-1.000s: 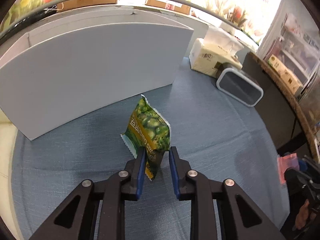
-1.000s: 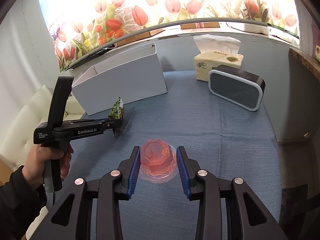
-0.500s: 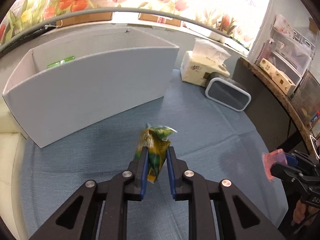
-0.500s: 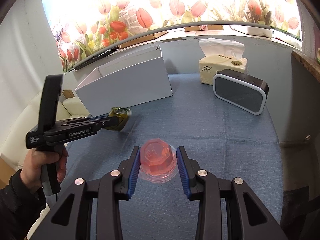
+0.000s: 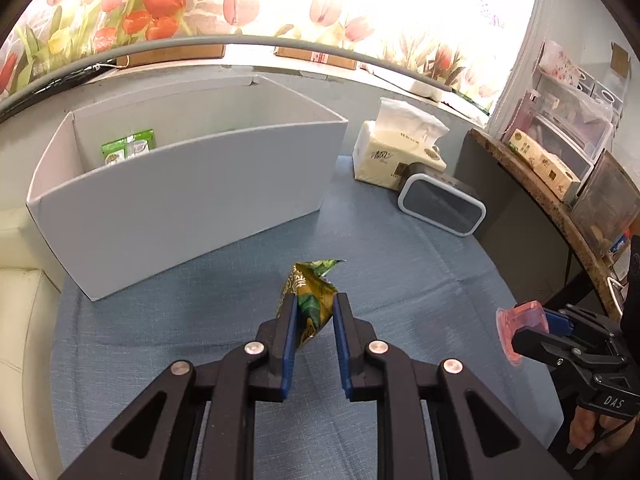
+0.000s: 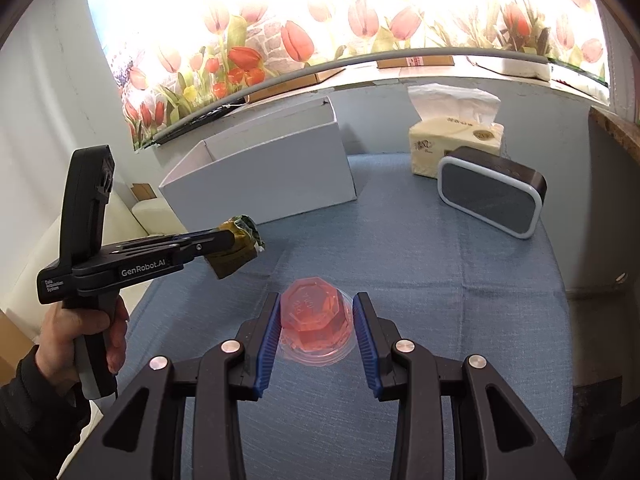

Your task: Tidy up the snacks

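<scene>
Two tools grip snacks: left tool (image 5: pixel 314 310) pinches a crumpled green packet (image 5: pixel 314 292); right tool (image 6: pixel 316 316) clasps a pink jelly cup (image 6: pixel 316 320).

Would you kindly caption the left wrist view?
Left tongs grip a green snack packet before the white box.

A green and yellow snack packet (image 5: pixel 314 300) is showing between black tongs (image 5: pixel 314 312) with blue pads (image 5: pixel 289 344). A translucent pink jelly cup (image 6: pixel 316 316) is glowing over the blue-grey worktop (image 6: pixel 440 280). The box (image 5: pixel 180 208) is looking white, the backdrop (image 6: pixel 300 44) displaying red tulips.
</scene>
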Tool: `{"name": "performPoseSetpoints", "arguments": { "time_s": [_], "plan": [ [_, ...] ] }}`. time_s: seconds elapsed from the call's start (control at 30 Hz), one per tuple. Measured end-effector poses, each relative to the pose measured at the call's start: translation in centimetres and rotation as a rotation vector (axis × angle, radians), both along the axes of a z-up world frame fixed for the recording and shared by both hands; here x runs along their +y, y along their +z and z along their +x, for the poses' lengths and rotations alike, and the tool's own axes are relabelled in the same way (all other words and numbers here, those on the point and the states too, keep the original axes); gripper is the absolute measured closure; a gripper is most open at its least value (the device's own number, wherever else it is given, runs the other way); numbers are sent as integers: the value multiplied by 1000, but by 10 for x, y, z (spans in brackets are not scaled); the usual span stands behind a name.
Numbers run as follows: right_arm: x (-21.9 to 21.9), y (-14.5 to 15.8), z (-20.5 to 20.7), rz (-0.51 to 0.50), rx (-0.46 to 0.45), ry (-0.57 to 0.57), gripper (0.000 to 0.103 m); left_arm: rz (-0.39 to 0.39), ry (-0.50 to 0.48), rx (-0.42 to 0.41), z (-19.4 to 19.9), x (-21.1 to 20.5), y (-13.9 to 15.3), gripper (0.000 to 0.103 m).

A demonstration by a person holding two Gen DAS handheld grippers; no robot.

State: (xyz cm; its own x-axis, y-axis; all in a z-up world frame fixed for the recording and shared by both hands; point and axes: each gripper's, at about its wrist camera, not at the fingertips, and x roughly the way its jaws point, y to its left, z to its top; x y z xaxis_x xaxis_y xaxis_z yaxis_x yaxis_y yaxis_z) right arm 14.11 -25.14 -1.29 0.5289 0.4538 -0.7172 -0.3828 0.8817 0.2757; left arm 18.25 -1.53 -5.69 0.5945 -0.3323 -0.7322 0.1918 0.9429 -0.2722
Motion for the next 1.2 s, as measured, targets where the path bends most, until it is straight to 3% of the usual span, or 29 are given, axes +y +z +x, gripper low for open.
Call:
{"name": "performPoseSetpoints", "arguments": {
  "time_s": [0.3,0.6,0.87,0.93,0.97,1.0,1.03,1.07,1.2],
  "plan": [
    [30,30,35,27,-52,30,64,-3,15,-68,8,16,39,83],
    [102,59,126,51,-71,85,64,-11,99,-157,64,78,97,83],
    [167,55,210,28,-20,107,64,35,144,-117,122,127,85,83],
    [175,51,223,10,-13,95,63,69,160,-116,129,131,81,73],
    [176,50,227,2,-11,89,56,65,162,-111,130,133,80,45],
    [177,48,231,-10,-2,76,44,51,168,-103,131,137,77,9],
    [177,47,233,-15,-5,55,12,46,179,-107,128,138,75,0],
    [175,47,233,-13,-22,30,0,38,192,-130,124,141,74,0],
    [164,48,231,-15,-38,-7,0,36,226,-84,122,149,62,0]
  ]
}}
